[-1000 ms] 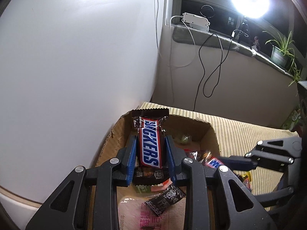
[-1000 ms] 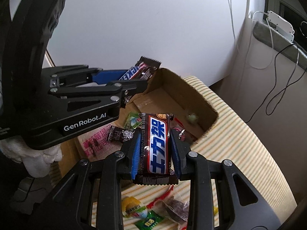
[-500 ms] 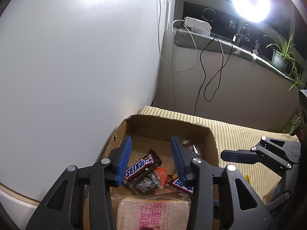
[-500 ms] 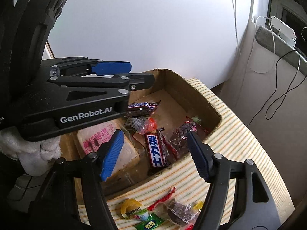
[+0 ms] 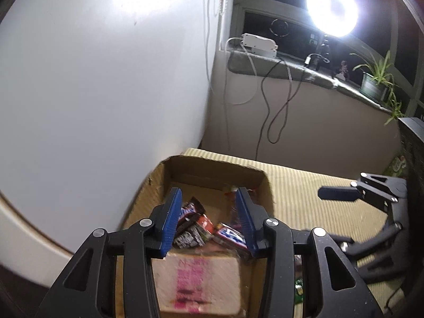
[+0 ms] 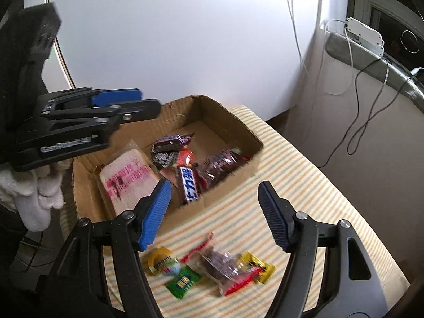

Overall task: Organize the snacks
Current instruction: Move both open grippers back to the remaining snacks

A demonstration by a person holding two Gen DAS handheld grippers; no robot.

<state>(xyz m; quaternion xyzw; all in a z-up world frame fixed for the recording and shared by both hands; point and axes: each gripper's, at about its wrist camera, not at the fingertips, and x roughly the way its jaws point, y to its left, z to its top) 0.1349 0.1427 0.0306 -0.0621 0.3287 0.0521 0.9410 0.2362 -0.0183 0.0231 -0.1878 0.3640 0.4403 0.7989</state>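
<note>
Snacks sit in two groups. Inside the cardboard box lie a brown chocolate bar, a second bar with a blue label, a dark wrapped sweet and a pale packet with pink print. Loose sweets lie on the striped desk just in front of the box. The left tongs hang over the box, jaws partly apart and empty. The right tongs are above the box's near edge, jaws wide and empty. A white-gloved hand holds the left tongs.
</note>
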